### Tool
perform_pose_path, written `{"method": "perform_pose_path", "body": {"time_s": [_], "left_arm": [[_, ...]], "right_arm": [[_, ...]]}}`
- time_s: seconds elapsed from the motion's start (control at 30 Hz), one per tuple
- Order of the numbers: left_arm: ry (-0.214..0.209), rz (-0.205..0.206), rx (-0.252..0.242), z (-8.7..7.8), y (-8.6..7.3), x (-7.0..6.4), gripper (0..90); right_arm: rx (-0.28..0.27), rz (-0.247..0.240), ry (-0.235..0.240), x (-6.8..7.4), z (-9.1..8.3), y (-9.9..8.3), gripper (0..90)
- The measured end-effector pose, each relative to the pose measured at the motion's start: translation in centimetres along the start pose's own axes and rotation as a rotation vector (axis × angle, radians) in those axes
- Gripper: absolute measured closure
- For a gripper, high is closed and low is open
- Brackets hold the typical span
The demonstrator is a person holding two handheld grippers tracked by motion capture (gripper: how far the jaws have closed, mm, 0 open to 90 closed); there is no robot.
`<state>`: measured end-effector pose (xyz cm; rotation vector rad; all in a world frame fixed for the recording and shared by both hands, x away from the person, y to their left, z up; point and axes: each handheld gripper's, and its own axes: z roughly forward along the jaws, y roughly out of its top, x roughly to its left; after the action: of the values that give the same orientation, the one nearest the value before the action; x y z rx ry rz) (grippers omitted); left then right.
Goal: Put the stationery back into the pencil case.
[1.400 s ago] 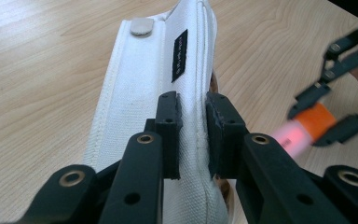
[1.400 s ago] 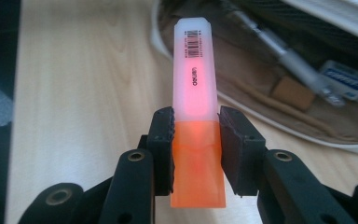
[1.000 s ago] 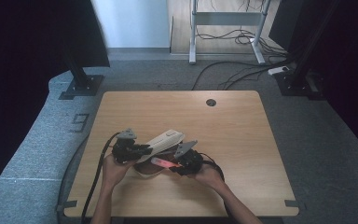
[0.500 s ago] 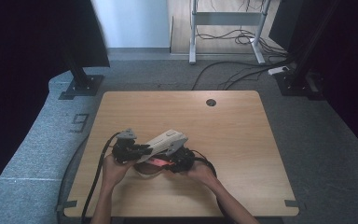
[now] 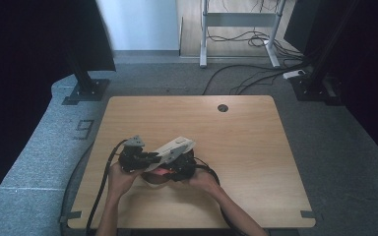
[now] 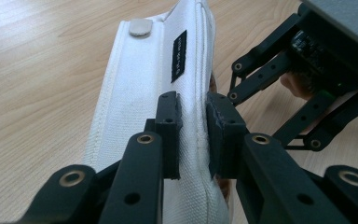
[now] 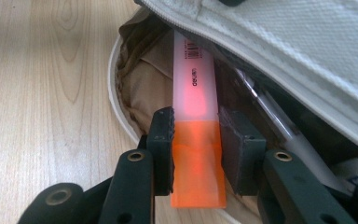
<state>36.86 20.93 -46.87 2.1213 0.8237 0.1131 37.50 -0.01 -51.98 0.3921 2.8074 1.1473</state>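
Observation:
A white fabric pencil case [image 5: 175, 146] lies at the front left of the wooden table [image 5: 256, 147], its flap lifted. My left gripper [image 5: 152, 157] is shut on the flap's edge; in the left gripper view the jaws [image 6: 193, 128] pinch the seam of the case [image 6: 140, 84]. Just right of it, my right gripper [image 5: 179, 169] is shut on an orange highlighter [image 5: 163, 171]. In the right gripper view the gripper [image 7: 196, 137] clamps the highlighter [image 7: 195, 93] near its orange cap, and its far end reaches into the case's tan interior [image 7: 142, 88] under the flap [image 7: 307, 42].
A clear pen [image 7: 270, 112] lies inside the case beside the highlighter. A round cable hole [image 5: 222, 107] sits near the table's far edge. Cables trail from both grippers off the front edge. Stand bases and floor cables lie beyond the table.
My right gripper has moved left toward the case, carrying the highlighter further under the lifted flap. The left gripper has held the flap in place.

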Motion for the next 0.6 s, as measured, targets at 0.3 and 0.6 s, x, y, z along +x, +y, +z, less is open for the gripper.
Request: {"method": "perform_pose_path", "body": {"time_s": [0.3, 0.6], "left_arm": [[0.002, 0.004, 0.012, 0.1, 0.0, 0.0, 75.7], [0.001, 0.004, 0.016, 0.1, 0.0, 0.0, 75.5]], "right_arm": [[0.014, 0.030, -0.009, -0.4, 1.1, -0.3, 57.0], [0.028, 0.045, -0.051, -0.5, -0.4, -1.3, 50.5]]}}
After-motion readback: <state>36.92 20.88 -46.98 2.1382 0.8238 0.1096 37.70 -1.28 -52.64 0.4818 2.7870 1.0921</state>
